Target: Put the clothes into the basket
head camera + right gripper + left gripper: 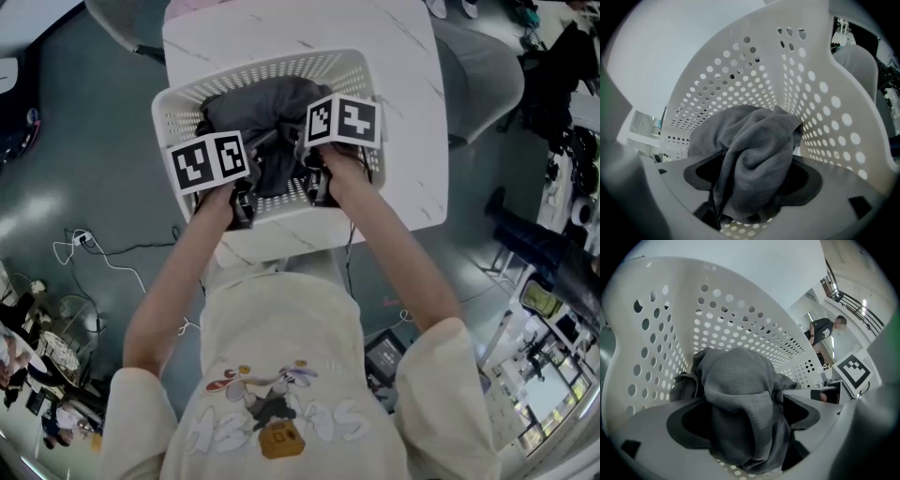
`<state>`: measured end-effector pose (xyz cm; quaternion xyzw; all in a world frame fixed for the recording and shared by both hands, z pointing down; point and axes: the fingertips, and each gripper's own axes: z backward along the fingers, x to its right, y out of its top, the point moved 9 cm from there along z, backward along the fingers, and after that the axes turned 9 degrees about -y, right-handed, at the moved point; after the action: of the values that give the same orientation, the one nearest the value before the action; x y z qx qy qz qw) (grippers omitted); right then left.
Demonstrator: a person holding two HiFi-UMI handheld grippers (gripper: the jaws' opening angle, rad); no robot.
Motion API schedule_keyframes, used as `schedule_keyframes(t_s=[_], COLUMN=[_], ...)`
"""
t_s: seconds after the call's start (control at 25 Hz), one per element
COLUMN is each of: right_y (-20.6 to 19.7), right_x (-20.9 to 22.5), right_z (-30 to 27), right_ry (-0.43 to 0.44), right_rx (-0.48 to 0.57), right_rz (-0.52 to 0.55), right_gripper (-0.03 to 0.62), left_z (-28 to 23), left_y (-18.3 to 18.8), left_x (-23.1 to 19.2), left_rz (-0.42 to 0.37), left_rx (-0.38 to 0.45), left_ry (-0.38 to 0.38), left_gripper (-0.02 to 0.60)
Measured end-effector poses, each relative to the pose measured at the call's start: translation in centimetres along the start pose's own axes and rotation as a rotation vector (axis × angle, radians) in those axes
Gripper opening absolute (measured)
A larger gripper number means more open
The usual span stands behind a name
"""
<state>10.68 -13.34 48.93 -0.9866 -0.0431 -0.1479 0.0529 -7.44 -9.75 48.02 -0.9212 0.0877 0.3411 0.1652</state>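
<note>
A white perforated basket (169,105) stands on a white marble-look table (403,56). A dark grey garment (267,108) lies bunched inside it. Both grippers reach down into the basket's near side. In the left gripper view the left gripper (745,416) has its jaws spread wide; a fold of the garment (740,394) hangs loosely between them, with a dark gap beside the left pad. The right gripper (752,176) is spread just as wide, and the garment (754,150) drapes through it without being pinched. Basket walls (717,310) (825,117) close in around both.
Grey chairs (487,75) stand around the table. White cables (94,248) lie on the floor at the left. The right gripper's marker cube (853,371) shows in the left gripper view, and a person (822,331) stands far behind it.
</note>
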Motion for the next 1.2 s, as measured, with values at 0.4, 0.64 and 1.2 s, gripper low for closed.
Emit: schedule_keyframes(t_s=[0.4,0.64,1.2], right_y=[0.0,-0.1,-0.5], right_x=[-0.2,-0.1,-0.2], right_z=[1.1,1.9,3.8], right_ry=[0.010,0.026,0.020], right_rx=[0.033,0.058,0.103], right_rz=[-0.005,-0.025,-0.023], right_gripper=[0.362,0.361,0.362], left_z=[0.6,0.9,2.1], left_y=[0.2,0.1,-0.2], left_x=[0.5,1.0,2.3], left_rz=[-0.006,0.013,0.006], left_rx=[0.014,0.034,0.047], left_ry=[-0.010,-0.027,-0.013], left_gripper=[0.469,0.469,0.468])
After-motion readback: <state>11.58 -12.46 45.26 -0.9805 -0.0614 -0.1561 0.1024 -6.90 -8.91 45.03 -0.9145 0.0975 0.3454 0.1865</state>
